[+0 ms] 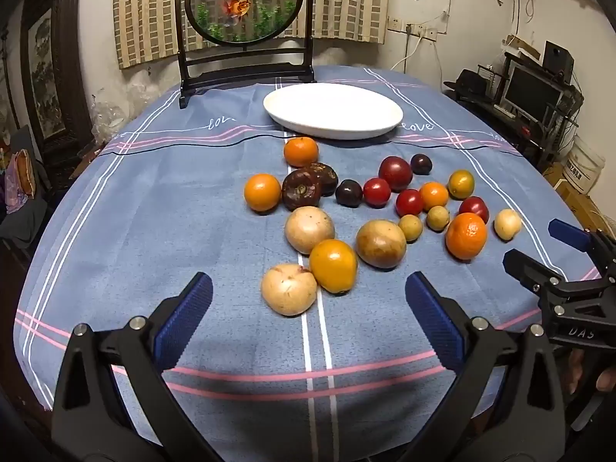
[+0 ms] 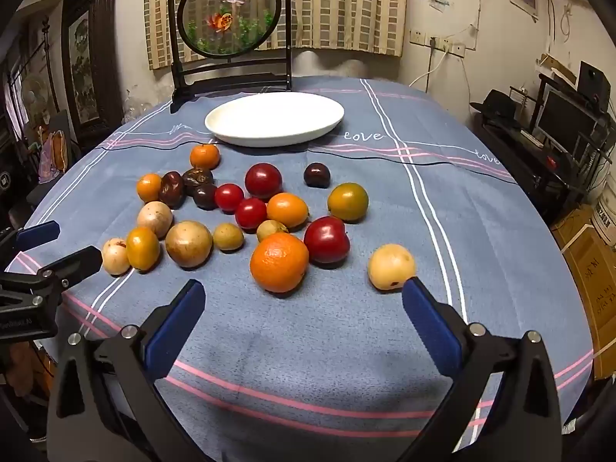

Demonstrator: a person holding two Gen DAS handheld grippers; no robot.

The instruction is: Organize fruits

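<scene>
Two hand-held tools hang above a desk [image 1: 115, 208] spread with a blue cloth striped in pink and white, both angled downward toward a scatter of loose fruit. The left tool [image 1: 308, 296] stands with its blue-padded fingers spread wide and grips nothing; between its tips, farther along the cloth, lie a pale round fruit [image 1: 288, 288] and a yellow-orange fruit [image 1: 333, 265] touching it. The right tool [image 2: 302, 300] is likewise fully spread and empty, its right fingertip just beside a pale yellow fruit [image 2: 390, 266] that sits apart at the right edge of the group, with a large orange [image 2: 279, 261] near the middle of its gap and a red fruit [image 2: 326, 239] touching that orange from behind. The rest of the fruit, among it small red tomato-like ones, dark purple ones, wrinkled brown ones and small green-yellow ones, lies clustered on the cloth in the middle of the desk. Beyond the cluster sits a white oval plate [image 1: 333, 109] with nothing on it, and behind the plate stands a round goldfish screen [image 1: 242, 0] in a dark wooden frame. From the left wrist view the right tool shows at the right edge; from the right wrist view the left tool shows at the left edge.
</scene>
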